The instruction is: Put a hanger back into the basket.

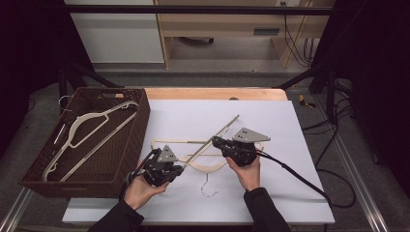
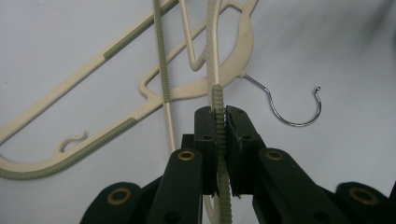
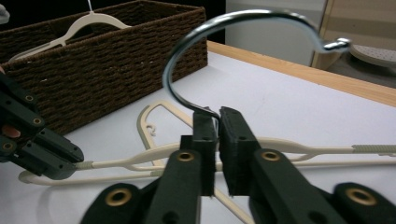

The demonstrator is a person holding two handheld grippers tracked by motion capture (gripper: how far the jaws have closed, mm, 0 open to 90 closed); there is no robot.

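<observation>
A cream hanger [image 1: 218, 132] with ribbed grey-green shoulder grips is held between both grippers above the white mat [image 1: 275, 121]. My left gripper [image 1: 180, 169] is shut on its ribbed shoulder end [image 2: 218, 100]. My right gripper [image 1: 216, 141] is shut on the foot of its metal hook [image 3: 187, 51], which arches up over the jaws. In the right gripper view, the left gripper [image 3: 70, 168] clamps the hanger's arm at the left. A second cream hanger [image 2: 116, 128] lies flat on the mat beneath, its wire hook [image 1: 209, 188] pointing toward the person.
A dark woven basket [image 1: 130, 140] stands on the table's left side with another cream hanger [image 1: 87, 128] lying in it. The wooden table edge [image 1: 212, 93] runs behind the mat. Cables trail off the right side.
</observation>
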